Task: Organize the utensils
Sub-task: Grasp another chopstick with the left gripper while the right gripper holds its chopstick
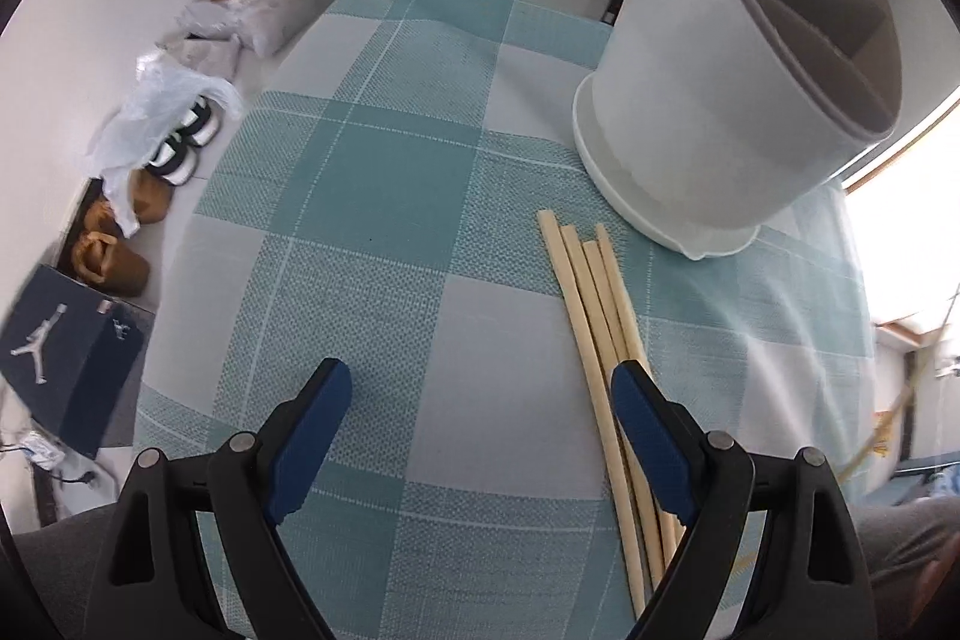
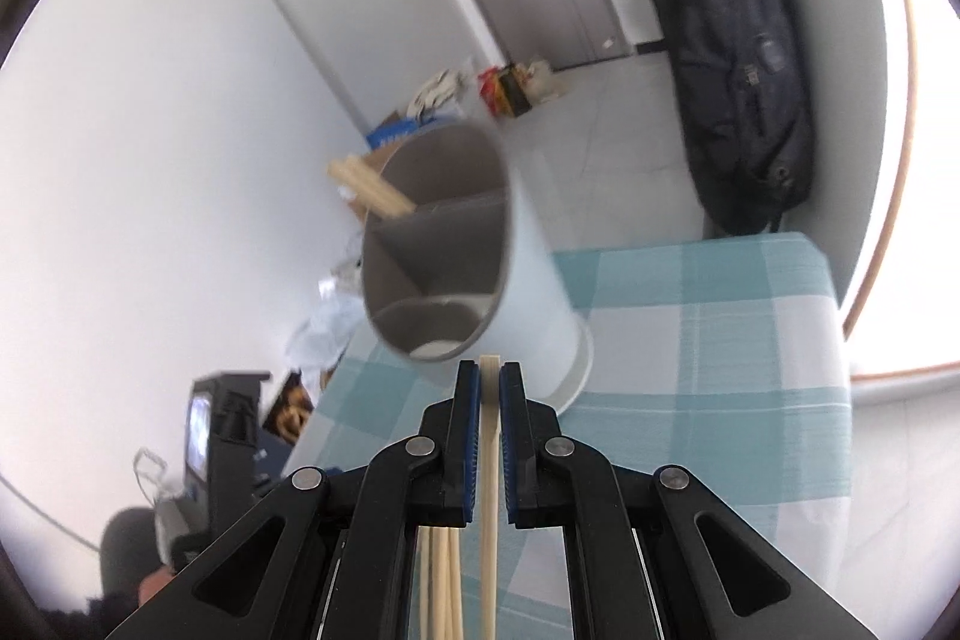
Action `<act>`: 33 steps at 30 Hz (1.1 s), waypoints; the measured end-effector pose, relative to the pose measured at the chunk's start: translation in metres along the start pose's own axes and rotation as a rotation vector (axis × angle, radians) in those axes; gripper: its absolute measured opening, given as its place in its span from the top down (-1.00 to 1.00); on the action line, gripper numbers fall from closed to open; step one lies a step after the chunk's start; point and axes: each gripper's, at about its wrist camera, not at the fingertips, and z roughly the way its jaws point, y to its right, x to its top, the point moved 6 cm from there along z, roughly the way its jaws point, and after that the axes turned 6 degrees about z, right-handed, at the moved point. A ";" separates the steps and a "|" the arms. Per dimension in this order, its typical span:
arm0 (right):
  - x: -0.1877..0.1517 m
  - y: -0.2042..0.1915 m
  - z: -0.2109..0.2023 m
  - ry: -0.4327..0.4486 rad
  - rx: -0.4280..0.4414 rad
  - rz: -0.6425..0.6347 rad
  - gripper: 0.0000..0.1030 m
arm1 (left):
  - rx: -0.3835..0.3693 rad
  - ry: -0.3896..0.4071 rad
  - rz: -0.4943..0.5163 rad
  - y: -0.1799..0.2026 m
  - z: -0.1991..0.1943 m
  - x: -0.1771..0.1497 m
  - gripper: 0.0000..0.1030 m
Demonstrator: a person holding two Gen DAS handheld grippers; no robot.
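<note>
Pinching one pale chopstick (image 2: 489, 460) between nearly closed jaws, the right gripper (image 2: 489, 376) hangs just before the white divided holder (image 2: 540, 280), where more chopsticks (image 2: 369, 187) lean in a far compartment. Jaws spread wide and empty, the left gripper (image 1: 480, 382) hovers over the checked tablecloth (image 1: 372, 172); loose chopsticks (image 1: 594, 304) lie by its right finger, near the holder.

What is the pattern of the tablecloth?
The tablecloth has a teal and grey check; the left wrist view shows it best.
</note>
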 end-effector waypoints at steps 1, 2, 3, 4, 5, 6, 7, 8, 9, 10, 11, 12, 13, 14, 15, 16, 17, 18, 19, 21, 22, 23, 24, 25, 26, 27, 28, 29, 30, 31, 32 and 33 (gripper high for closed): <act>0.003 0.004 -0.005 0.010 0.002 0.015 0.89 | 0.029 -0.003 0.014 0.001 0.001 0.000 -0.66; 0.006 0.006 -0.010 0.017 0.003 0.024 0.89 | 0.050 -0.007 0.028 0.005 0.002 0.000 -0.66; 0.009 0.011 -0.015 0.020 0.009 0.035 0.89 | 0.077 -0.012 0.046 0.007 0.003 -0.001 -0.67; 0.009 0.014 -0.017 0.021 0.011 0.046 0.89 | 0.085 -0.005 0.057 0.009 0.004 0.000 -0.66; 0.009 0.017 -0.019 0.022 0.016 0.060 0.89 | 0.099 -0.010 0.067 0.010 0.006 -0.001 -0.66; 0.008 0.020 -0.023 0.020 0.022 0.071 0.89 | 0.127 -0.002 0.093 0.011 0.005 -0.001 -0.70; 0.008 0.023 -0.026 0.021 0.022 0.077 0.89 | 0.138 0.004 0.106 0.012 0.005 -0.001 -0.70; 0.007 0.026 -0.027 0.025 0.022 0.080 0.89 | 0.144 0.004 0.108 0.011 0.004 -0.002 -0.70; 0.008 0.027 -0.027 0.026 0.023 0.081 0.89 | 0.142 0.000 0.100 0.009 0.003 -0.002 -0.70; 0.007 0.029 -0.029 0.029 0.023 0.083 0.89 | 0.137 -0.006 0.089 0.007 0.003 -0.002 -0.70; 0.007 0.031 -0.030 0.033 0.024 0.086 0.89 | 0.131 -0.012 0.084 0.006 0.003 -0.002 -0.70; 0.007 0.033 -0.031 0.035 0.028 0.089 0.89 | 0.122 -0.020 0.079 0.004 0.004 -0.002 -0.70; 0.007 0.034 -0.033 0.036 0.029 0.092 0.89 | 0.117 -0.025 0.073 0.004 0.005 -0.002 -0.69; 0.007 0.036 -0.034 0.037 0.030 0.095 0.89 | 0.120 -0.027 0.076 0.004 0.006 -0.001 -0.69; 0.007 0.037 -0.034 0.037 0.035 0.099 0.89 | 0.121 -0.027 0.076 0.004 0.008 0.001 -0.69; 0.006 0.039 -0.034 0.032 0.039 0.102 0.89 | 0.115 -0.025 0.064 0.000 0.008 0.003 -0.66; 0.005 0.040 -0.032 0.026 0.041 0.104 0.89 | 0.116 -0.024 0.055 0.000 0.009 0.004 -0.65; 0.003 0.040 -0.033 0.021 0.044 0.109 0.89 | 0.118 -0.025 0.050 0.000 0.010 0.007 -0.65; 0.002 0.041 -0.032 0.017 0.048 0.113 0.89 | 0.123 -0.024 0.051 -0.002 0.011 0.010 -0.65; 0.003 0.040 -0.034 0.017 0.053 0.112 0.89 | 0.124 -0.027 0.056 -0.001 0.016 0.015 -0.60; 0.004 0.040 -0.035 0.022 0.057 0.113 0.89 | 0.125 -0.030 0.057 -0.002 0.017 0.016 -0.59; 0.004 0.039 -0.037 0.027 0.062 0.113 0.89 | 0.125 -0.032 0.058 0.000 0.017 0.017 -0.59; 0.005 0.039 -0.038 0.029 0.064 0.112 0.89 | 0.125 -0.037 0.060 -0.002 0.019 0.020 -0.58; 0.006 0.039 -0.040 0.034 0.064 0.110 0.89 | 0.128 -0.035 0.058 -0.003 0.019 0.021 -0.51; 0.007 0.039 -0.041 0.037 0.063 0.107 0.89 | 0.130 -0.033 0.054 -0.003 0.019 0.023 -0.48; 0.007 0.039 -0.041 0.038 0.062 0.106 0.89 | 0.129 -0.033 0.050 -0.003 0.020 0.026 -0.39; 0.008 0.040 -0.042 0.038 0.064 0.108 0.89 | 0.130 -0.033 0.051 -0.003 0.020 0.028 -0.32; 0.008 0.040 -0.042 0.036 0.065 0.111 0.89 | 0.131 -0.031 0.054 -0.002 0.019 0.029 -0.26; 0.008 0.042 -0.041 0.033 0.064 0.117 0.89 | 0.129 -0.028 0.058 -0.002 0.019 0.031 -0.10; 0.008 0.043 -0.041 0.031 0.064 0.123 0.89 | 0.127 -0.026 0.064 0.000 0.020 0.033 0.02; 0.007 0.044 -0.041 0.028 0.066 0.128 0.89 | 0.126 -0.025 0.069 0.001 0.019 0.034 0.09; 0.008 0.044 -0.041 0.027 0.067 0.130 0.89 | 0.121 -0.025 0.076 0.003 0.019 0.034 0.23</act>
